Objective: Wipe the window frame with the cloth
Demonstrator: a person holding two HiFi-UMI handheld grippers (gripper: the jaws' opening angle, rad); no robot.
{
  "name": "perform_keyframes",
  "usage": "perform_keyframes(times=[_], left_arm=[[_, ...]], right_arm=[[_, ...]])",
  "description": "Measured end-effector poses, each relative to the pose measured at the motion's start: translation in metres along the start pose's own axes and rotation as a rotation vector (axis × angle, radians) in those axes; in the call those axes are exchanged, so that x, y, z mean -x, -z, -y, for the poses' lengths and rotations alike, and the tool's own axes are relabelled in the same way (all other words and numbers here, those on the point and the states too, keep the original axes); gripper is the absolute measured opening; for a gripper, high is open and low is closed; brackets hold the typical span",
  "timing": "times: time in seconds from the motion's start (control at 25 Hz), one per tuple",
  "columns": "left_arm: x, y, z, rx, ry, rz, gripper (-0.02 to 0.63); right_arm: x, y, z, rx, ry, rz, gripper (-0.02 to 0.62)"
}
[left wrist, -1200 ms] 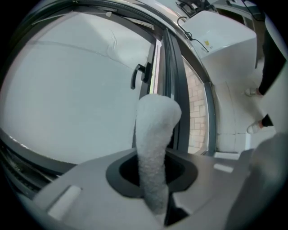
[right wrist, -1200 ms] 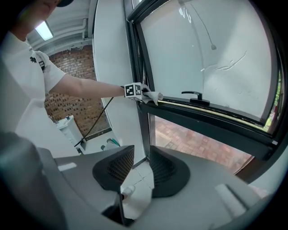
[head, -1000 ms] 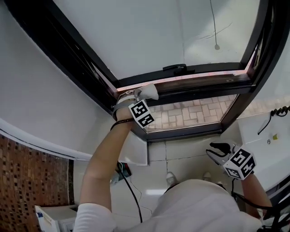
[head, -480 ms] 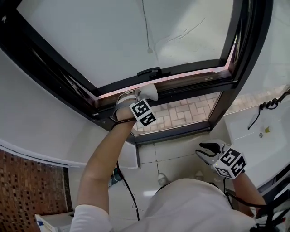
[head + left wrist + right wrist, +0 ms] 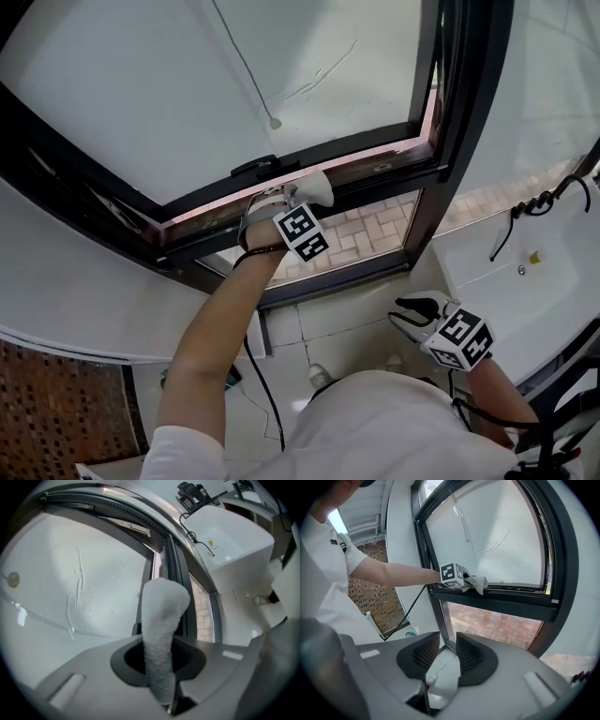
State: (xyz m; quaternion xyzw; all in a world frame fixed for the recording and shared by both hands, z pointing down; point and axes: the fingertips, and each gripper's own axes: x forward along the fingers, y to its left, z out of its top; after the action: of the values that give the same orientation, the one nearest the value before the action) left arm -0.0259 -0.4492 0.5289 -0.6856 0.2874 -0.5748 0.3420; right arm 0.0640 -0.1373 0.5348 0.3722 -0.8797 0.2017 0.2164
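Note:
A white cloth (image 5: 314, 187) (image 5: 160, 634) (image 5: 474, 582) is pinched in my left gripper (image 5: 298, 202) (image 5: 161, 665), whose jaws are shut on it. The cloth's free end rests on the dark window frame's horizontal crossbar (image 5: 375, 171) (image 5: 506, 597), below the white upper pane (image 5: 187, 75). In the left gripper view the cloth stands up between the jaws and points at the frame's vertical bar (image 5: 171, 569). My right gripper (image 5: 412, 309) (image 5: 443, 660) hangs low at the right, away from the window, open with nothing between its fingers.
A lower pane (image 5: 356, 234) shows brick paving outside. A white basin (image 5: 511, 272) with a black cable (image 5: 539, 202) sits to the right. A black cord (image 5: 258, 375) hangs by the wall on the left. White floor tiles (image 5: 319, 333) lie below.
The view has swung, so the window slides left and tilts. My left gripper and cloth have moved rightward along the crossbar, away from the left corner. The right gripper stays low.

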Motion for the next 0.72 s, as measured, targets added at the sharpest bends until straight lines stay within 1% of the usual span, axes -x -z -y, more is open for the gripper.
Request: perform_keyframes(times=[0.2, 0.72], left_arm=[[-0.011, -0.055, 0.009, -0.019, 0.008, 0.046, 0.092], [-0.023, -0.18, 0.023, -0.062, 0.04, 0.114, 0.092]], right_arm=[[0.02, 0.014, 0.021, -0.02, 0.04, 0.009, 0.112], [0.074, 0.041, 0.06, -0.073, 0.105, 0.031, 0.11]])
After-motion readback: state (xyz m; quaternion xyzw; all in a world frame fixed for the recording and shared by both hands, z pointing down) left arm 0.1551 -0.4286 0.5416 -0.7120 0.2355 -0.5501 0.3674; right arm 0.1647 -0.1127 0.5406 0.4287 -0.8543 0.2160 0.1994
